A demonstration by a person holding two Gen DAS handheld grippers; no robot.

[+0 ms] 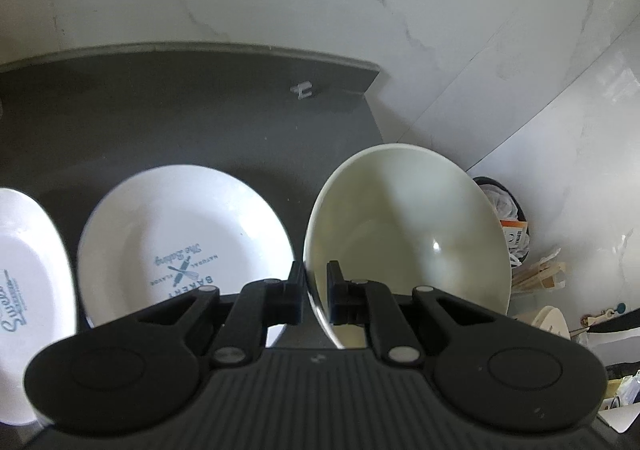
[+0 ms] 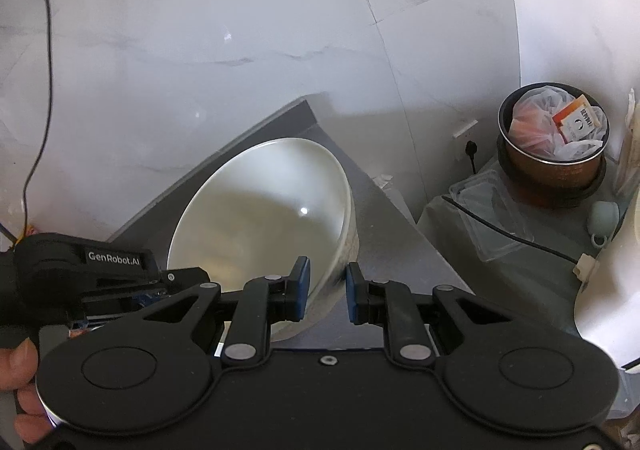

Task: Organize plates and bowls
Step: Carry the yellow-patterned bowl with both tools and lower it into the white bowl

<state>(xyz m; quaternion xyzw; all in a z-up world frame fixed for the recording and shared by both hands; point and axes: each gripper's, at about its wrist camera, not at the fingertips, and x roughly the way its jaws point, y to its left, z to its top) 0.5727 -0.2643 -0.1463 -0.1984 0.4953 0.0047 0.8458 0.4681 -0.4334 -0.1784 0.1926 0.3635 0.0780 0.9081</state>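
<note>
Marble-veined wall tile fills the background of both wrist views, with a dark grey counter (image 1: 168,122) running up to it and ending at a corner on my right.

On the counter: one round white plate (image 1: 180,238) with a blue bakery print, lying flat; beside it at far left, part of a second printed dish (image 1: 28,290), cut off by the frame.

Cream bowl (image 1: 404,234): tilted steeply, mouth turned toward both cameras. Whether its base touches the counter, I cannot tell. It sits at the counter's right end, above the corner.

My left gripper (image 1: 312,292) straddles the bowl's near rim, one pad inside, one outside, jaws narrowed to a small gap and apparently clamped on the rim. My right gripper (image 2: 327,290) stands partly open at the opposite rim; the left-hand pad is against the inside wall, the other off the glaze, so no grip there.

Judgement on the step: carry or stack the bowl. A single rim pinch on a glazed bowl can pivot. Best to close the right jaws squarely on the rim before moving, level the bowl, and keep it over the counter, not the floor clutter and bin (image 2: 554,146) beyond.
</note>
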